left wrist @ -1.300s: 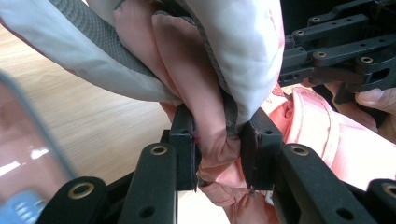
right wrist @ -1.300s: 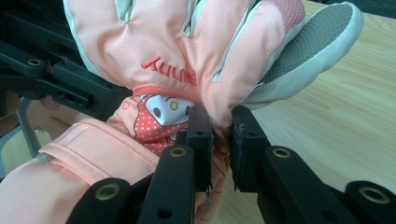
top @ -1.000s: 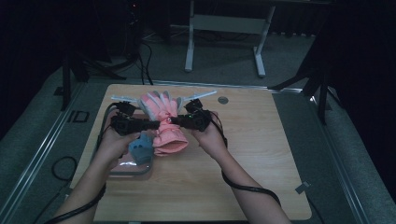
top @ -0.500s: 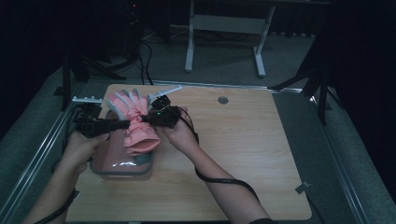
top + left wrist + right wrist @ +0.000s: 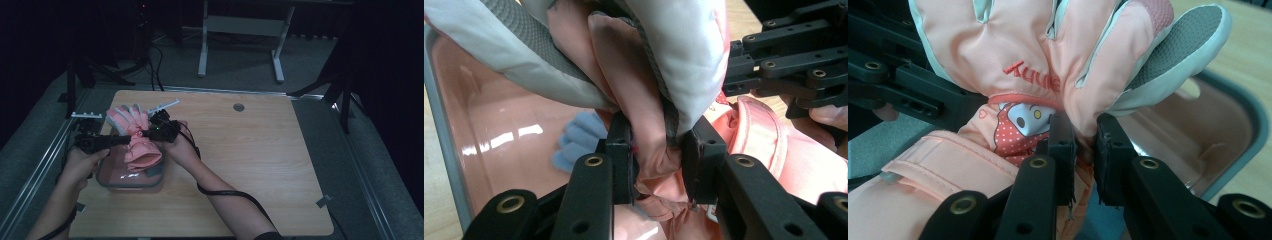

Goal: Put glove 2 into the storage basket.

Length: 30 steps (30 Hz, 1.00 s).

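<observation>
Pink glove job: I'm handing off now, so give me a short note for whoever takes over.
Left hand-held gripper: shut on the pink glove, pinching its fabric.
Right hand-held gripper: shut on the same glove near the wrist.
The glove hangs between both over the clear container at the table's left; its cuff end rests inside.
A blue item lies in the container.
Done: glove carried over the container.
Left: lower it fully, then release.
</observation>
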Tool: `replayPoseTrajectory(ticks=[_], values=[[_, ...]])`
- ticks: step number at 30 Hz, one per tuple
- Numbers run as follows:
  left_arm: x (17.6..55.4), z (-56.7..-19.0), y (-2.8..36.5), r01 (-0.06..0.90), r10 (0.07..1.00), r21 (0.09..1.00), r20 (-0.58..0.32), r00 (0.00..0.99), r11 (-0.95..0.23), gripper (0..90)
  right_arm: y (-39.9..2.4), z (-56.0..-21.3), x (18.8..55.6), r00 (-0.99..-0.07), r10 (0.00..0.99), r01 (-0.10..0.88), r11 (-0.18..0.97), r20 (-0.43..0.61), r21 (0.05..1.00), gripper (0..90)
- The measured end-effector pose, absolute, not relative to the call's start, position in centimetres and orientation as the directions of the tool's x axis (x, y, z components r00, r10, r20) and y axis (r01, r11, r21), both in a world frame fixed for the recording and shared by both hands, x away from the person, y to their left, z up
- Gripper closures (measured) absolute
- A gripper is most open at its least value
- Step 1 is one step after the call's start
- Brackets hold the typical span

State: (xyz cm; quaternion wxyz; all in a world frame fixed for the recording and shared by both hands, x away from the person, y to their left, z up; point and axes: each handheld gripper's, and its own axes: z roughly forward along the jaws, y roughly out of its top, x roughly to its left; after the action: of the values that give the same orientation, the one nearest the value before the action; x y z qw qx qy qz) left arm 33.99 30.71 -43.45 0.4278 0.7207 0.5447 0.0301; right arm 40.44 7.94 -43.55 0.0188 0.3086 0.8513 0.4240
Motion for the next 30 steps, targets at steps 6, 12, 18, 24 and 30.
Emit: replayPoseTrajectory(ticks=[6, 12, 18, 24, 30], values=[[34.4, -46.3, 30.8, 0.794, 0.805, 0.607, -0.449, 0.387, -0.043, 69.5, 8.4, -46.2, 40.5, -0.797, 0.558, 0.537, 0.482, 0.230, 0.692, 79.6], [34.7, -47.7, 30.5, 0.825, 0.802, 0.563, -0.471, 0.367, -0.048, 68.9, 8.3, -47.8, 40.3, -0.782, 0.576, 0.567, 0.497, 0.239, 0.657, 79.6], [34.9, -48.0, 29.7, 0.836, 0.841, 0.543, -0.416, 0.346, -0.075, 68.0, 8.5, -48.5, 40.4, -0.769, 0.590, 0.592, 0.513, 0.246, 0.622, 79.4], [35.2, -48.1, 28.8, 0.855, 0.895, 0.509, -0.329, 0.302, -0.101, 63.4, 8.6, -49.1, 40.9, -0.756, 0.599, 0.616, 0.516, 0.264, 0.595, 77.0], [35.1, -48.0, 28.4, 0.838, 0.941, 0.533, -0.210, 0.266, -0.118, 54.0, 8.4, -48.8, 41.2, -0.749, 0.613, 0.611, 0.494, 0.251, 0.618, 69.7]])
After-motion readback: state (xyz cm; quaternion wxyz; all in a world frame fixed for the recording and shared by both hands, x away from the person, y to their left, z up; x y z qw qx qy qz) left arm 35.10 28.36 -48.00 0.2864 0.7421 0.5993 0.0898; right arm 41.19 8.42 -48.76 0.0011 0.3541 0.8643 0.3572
